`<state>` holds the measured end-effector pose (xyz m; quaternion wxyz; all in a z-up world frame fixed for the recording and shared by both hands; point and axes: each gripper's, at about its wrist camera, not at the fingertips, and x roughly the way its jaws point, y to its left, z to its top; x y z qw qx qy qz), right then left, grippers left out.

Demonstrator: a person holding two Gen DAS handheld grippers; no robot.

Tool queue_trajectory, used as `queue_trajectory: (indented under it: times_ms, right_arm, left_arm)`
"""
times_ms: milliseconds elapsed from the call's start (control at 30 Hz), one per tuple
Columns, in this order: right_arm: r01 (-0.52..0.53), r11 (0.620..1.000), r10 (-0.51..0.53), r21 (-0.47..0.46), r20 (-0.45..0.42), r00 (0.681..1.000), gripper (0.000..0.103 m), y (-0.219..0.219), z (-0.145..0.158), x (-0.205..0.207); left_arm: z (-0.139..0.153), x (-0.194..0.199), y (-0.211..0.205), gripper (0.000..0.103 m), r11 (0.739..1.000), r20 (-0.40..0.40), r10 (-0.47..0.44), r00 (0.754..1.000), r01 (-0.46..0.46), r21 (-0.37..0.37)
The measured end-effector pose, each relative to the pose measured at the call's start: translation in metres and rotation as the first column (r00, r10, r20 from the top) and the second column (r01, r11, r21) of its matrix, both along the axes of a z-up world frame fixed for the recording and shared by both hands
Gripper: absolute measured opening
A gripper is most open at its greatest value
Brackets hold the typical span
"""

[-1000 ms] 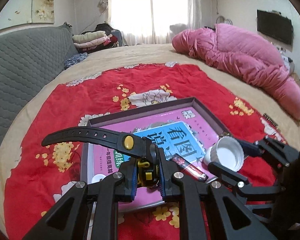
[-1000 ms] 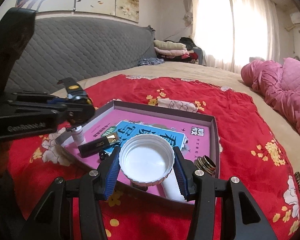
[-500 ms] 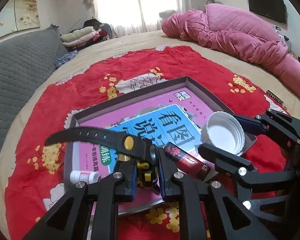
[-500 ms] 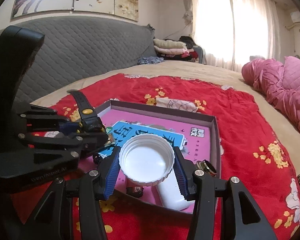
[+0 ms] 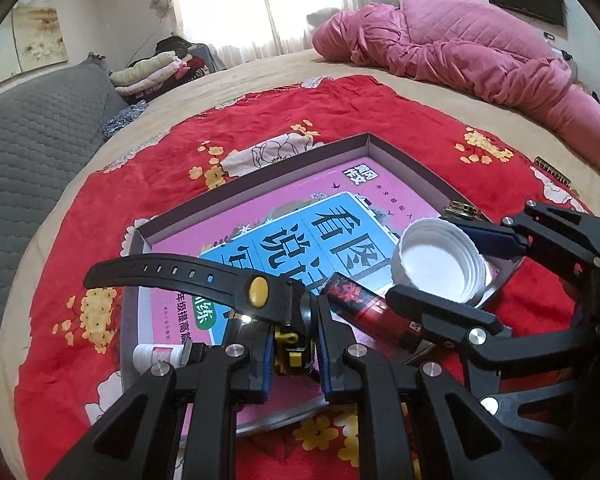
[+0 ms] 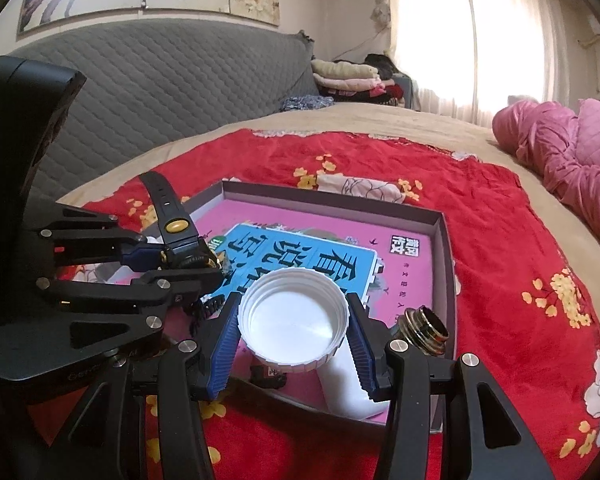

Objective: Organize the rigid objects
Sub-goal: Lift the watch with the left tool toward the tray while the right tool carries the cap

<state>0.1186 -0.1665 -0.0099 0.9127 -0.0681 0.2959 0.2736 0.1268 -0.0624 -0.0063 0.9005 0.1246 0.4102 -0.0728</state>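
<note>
Two claws are in my feeds, both loaded and both over the shallow grey tray (image 5: 400, 162) that lies on the red flowered cloth (image 5: 148, 168) spread on the bed. My left claw (image 5: 290, 354) is pinched tight on a black wristwatch (image 5: 260, 290) with a yellow button — its strap sticks out toward 10 o'clock in the left wrist view, and the watch body sits clamped between the blue pads. My right claw (image 6: 292, 334) grips a white screw cap (image 6: 294, 322), open side up, one blue pad on each side of its ribbed rim; from the left wrist it shows at 3 o'clock, over the tray's near right corner.

Inside the tray a pink and blue booklet (image 5: 300, 232) covers the floor. On it lies a red and black lighter-like cylinder (image 5: 360, 304), just beside the watch at 2 o'clock. A small white bottle (image 5: 156, 356) rests at the tray's near left corner, a gold ring-shaped part (image 6: 424, 330) sits at 3 o'clock of the cap in the right wrist view, and a white bottle body (image 6: 346, 390) lies under the cap.
</note>
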Motion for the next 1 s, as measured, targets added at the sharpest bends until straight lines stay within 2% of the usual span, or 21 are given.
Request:
queue_trajectory:
  times_ms: [367, 600, 733, 1000]
  right_arm:
    - [-0.057, 0.997, 0.056, -0.054, -0.017, 0.998, 0.052, 0.008, -0.005, -0.001]
    - [-0.097, 0.992, 0.094, -0.085, -0.043, 0.995, 0.052, 0.013, -0.009, -0.003]
    - [-0.117, 0.988, 0.113, -0.104, -0.042, 0.993, 0.052, 0.017, -0.01, -0.005]
    - [-0.079, 0.989, 0.073, -0.128, -0.05, 0.996, 0.052, 0.015, -0.013, -0.001]
  left_arm:
    - [-0.004, 0.007, -0.002, 0.018, 0.998, -0.052, -0.037, 0.998, 0.039, 0.042]
    - [-0.002, 0.014, 0.001, 0.019, 0.998, -0.116, -0.056, 0.992, 0.057, 0.007]
    - [-0.003, 0.02, 0.0, 0.019, 0.996, -0.152, -0.082, 0.985, 0.085, 0.011]
    - [-0.011, 0.026, -0.015, 0.021, 0.99, -0.211, -0.109, 0.971, 0.125, 0.066]
